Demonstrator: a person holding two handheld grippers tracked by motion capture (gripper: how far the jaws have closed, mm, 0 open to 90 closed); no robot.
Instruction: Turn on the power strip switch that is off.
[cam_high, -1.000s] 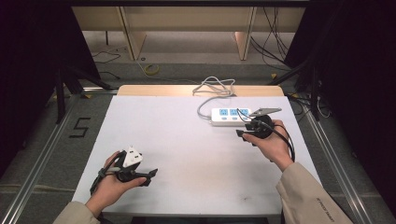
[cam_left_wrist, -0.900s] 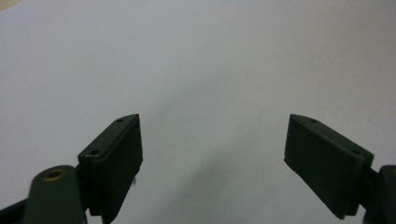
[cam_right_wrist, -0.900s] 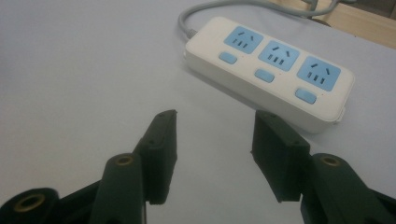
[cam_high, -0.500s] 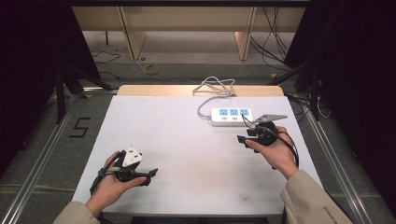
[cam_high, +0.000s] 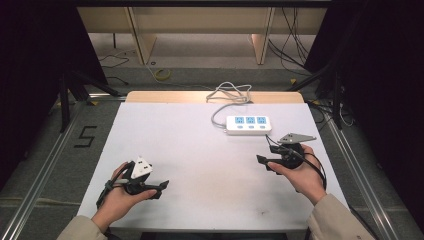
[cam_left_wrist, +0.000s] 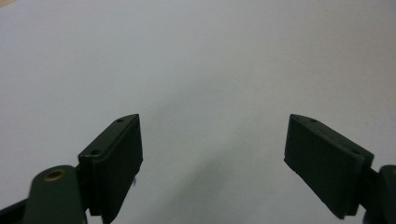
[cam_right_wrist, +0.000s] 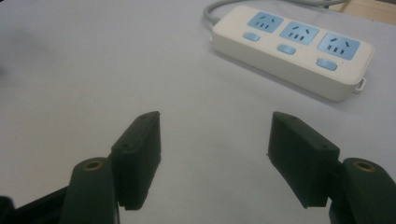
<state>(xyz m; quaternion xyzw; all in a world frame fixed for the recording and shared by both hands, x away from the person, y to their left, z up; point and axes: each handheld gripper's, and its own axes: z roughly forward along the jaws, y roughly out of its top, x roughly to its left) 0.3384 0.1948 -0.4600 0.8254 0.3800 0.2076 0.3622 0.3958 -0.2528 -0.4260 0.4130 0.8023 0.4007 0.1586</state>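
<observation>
Since the earlier frame we recorded the right gripper (cam_high: 265, 162), wide and empty, withdrawn nearward from the power strip (cam_high: 248, 124) at far right; left gripper (cam_high: 159, 187) likewise wide; re-approach squarely, we advised.

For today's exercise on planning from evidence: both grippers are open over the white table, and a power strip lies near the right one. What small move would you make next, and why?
Probably ease the right gripper forward toward the power strip. Its jaws stand open with nothing between them, and the strip lies just ahead and apart from them. The left gripper, also open, faces bare table.
</observation>
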